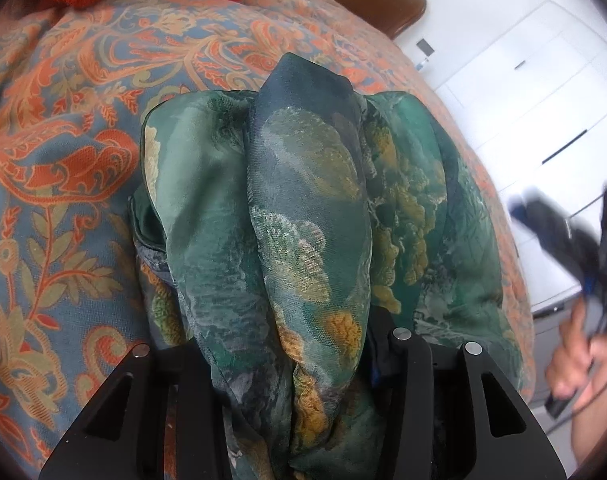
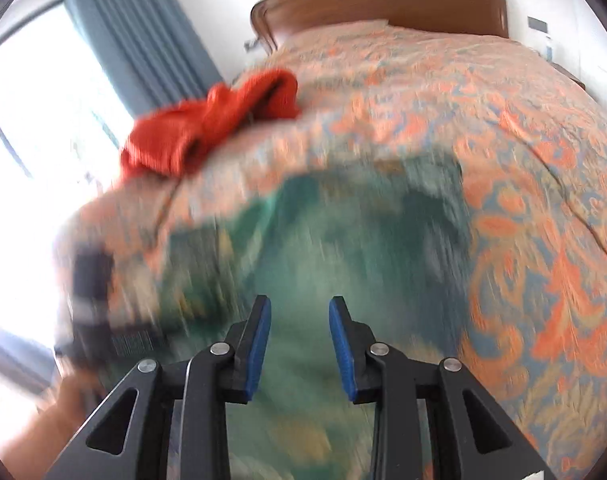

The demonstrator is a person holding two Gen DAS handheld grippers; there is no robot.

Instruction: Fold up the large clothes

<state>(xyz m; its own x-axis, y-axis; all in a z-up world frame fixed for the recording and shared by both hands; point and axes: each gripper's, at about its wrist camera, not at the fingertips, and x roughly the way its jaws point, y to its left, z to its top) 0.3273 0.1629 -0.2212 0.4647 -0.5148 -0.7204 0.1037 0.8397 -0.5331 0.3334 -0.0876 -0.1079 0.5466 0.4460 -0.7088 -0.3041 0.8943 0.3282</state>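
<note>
Paisley bedspread [image 1: 63, 128], bunched green floral garment [image 1: 287, 216] draping left tool [image 1: 287, 360]

green garment [image 1: 287, 208] bunched ahead, bare bedspread [image 1: 63, 128] left, red cloth [image 2: 207, 124] beyond

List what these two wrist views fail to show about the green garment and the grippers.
- Left gripper: in the left wrist view the bunched green garment covers its fingers, so the grip itself is hidden.
- Garment's shape and folds: motion blur smears it in the right wrist view.
- Right gripper: fingers apart and empty there; in the left wrist view it is a dark blur.
- Red cloth: cut off by the left view's top edge.
</note>
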